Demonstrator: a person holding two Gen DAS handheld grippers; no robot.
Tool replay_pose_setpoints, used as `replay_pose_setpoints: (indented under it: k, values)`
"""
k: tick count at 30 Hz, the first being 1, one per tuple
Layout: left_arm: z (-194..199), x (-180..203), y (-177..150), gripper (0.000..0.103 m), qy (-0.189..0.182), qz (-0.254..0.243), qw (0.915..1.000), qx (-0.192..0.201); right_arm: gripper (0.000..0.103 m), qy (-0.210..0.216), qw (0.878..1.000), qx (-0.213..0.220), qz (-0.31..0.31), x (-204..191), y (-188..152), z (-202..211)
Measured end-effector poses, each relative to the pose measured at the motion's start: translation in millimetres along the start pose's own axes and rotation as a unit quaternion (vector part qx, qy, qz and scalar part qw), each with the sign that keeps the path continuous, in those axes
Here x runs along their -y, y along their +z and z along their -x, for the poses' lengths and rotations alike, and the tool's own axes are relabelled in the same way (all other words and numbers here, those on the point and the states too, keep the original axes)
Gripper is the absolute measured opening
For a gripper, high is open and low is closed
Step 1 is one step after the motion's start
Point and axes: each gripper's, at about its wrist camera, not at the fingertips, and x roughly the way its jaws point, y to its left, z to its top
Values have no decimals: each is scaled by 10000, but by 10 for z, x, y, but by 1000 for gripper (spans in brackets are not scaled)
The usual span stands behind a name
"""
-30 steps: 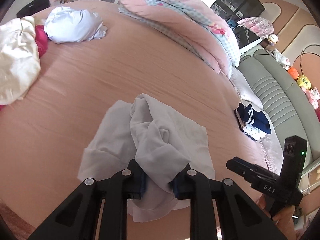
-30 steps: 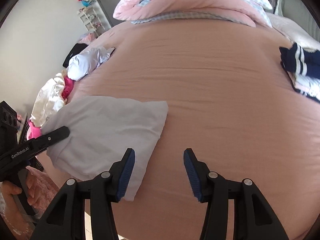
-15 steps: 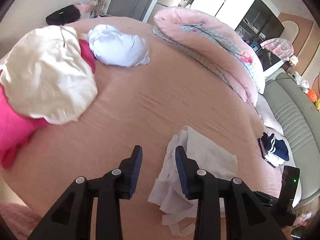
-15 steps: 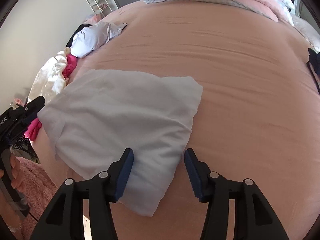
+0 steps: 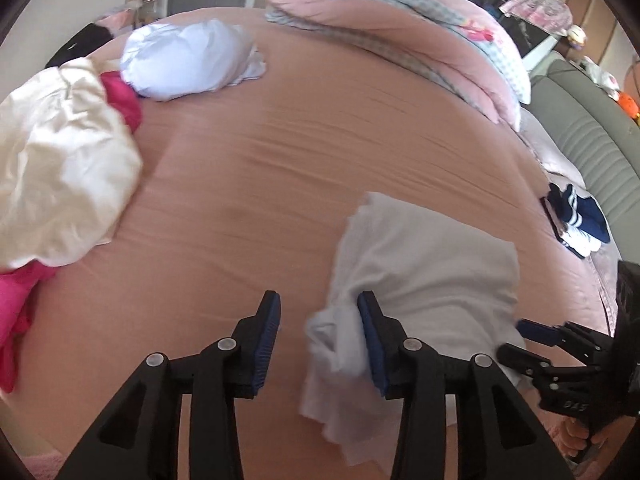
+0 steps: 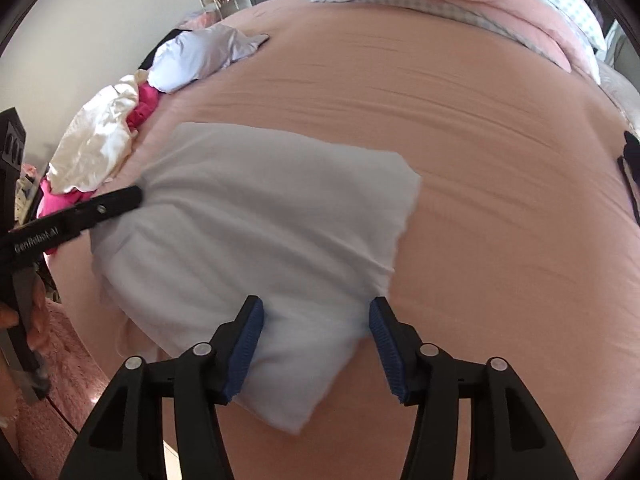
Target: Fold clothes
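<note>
A pale grey-white garment [image 5: 432,264] lies folded into a rough rectangle on the pink bedsheet [image 5: 280,168]. My left gripper [image 5: 320,308] is open at the garment's left edge. A bunched corner of cloth sits against the inner side of its right finger [image 5: 370,336]. In the right wrist view the same garment [image 6: 272,216] spreads ahead. My right gripper [image 6: 316,312] is open, and the garment's near corner lies between its fingers. The left gripper's tip [image 6: 128,200] touches the garment's left side there. The right gripper [image 5: 532,340] shows at the cloth's right edge.
A cream garment [image 5: 60,152] over a hot-pink one [image 5: 124,104] lies at the left of the bed. A pale blue bundle [image 5: 188,60] sits behind them. A pink quilt [image 5: 400,28] lies at the far end. Folded navy striped clothing [image 5: 576,220] rests near the grey upholstered edge [image 5: 592,140].
The cloth lay bunched between my left fingers; that gripper swung left off it, then came back to its left edge. The garment now lies flatter, and my right gripper has moved over its near corner.
</note>
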Motion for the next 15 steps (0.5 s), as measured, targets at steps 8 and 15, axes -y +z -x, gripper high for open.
replay_pose_setpoints:
  k: [8,15]
  values:
    - [-11,694,366,37,-665,-1317,9884,367,64,13,9955,678,-660,368,325,324]
    - [-618,811,377,37,47,-1848,9827,-62,64,-157,9986,284,-426,275,559,-151]
